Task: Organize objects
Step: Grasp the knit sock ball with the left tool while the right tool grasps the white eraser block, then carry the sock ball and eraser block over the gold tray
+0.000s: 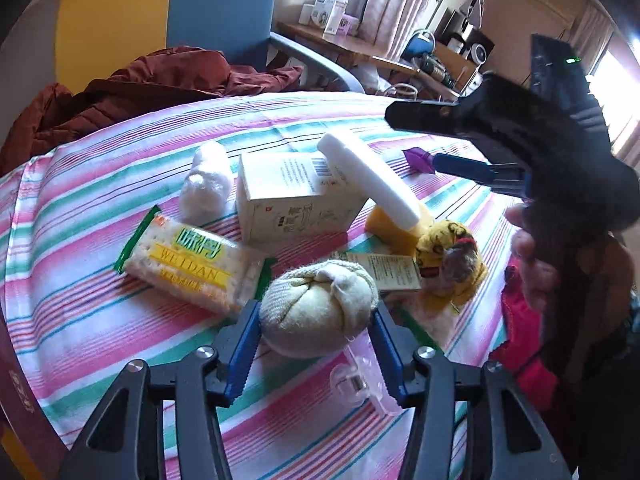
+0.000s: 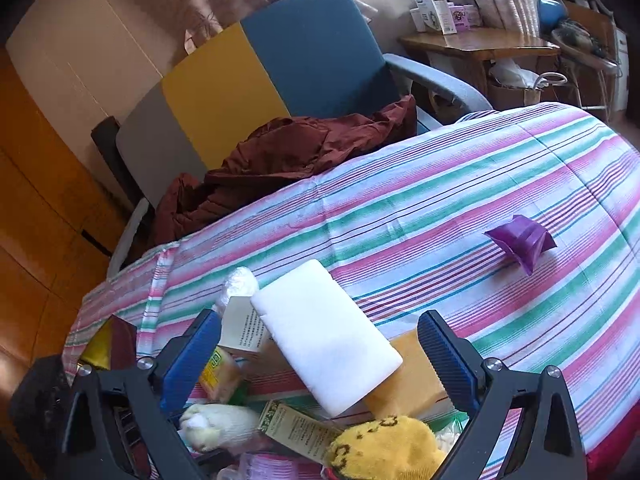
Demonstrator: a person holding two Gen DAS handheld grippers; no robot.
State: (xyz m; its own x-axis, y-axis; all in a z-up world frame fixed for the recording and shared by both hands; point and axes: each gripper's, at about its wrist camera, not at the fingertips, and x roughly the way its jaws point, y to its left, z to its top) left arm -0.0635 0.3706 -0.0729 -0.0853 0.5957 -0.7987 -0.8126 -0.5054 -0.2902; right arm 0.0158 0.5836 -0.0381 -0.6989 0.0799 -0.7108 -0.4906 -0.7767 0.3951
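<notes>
A heap of objects lies on the striped cloth (image 1: 100, 240). My left gripper (image 1: 316, 344) is open with its blue fingers on either side of a beige rolled sock ball (image 1: 316, 312); I cannot tell if they touch it. Behind it lie a cracker packet (image 1: 192, 264), a white box (image 1: 288, 196), a white foam block (image 1: 372, 180), a cotton roll (image 1: 206, 180) and a yellow plush toy (image 1: 448, 256). My right gripper (image 2: 320, 356) is open and empty above the foam block (image 2: 324, 336). A purple packet (image 2: 520, 240) lies apart.
A blue and yellow armchair (image 2: 312, 52) with a dark red jacket (image 2: 288, 152) stands behind the cloth. A wooden side table (image 2: 480, 44) holds small boxes. A clear plastic clip (image 1: 352, 380) lies below my left gripper. A red cloth (image 1: 524, 344) hangs at the right.
</notes>
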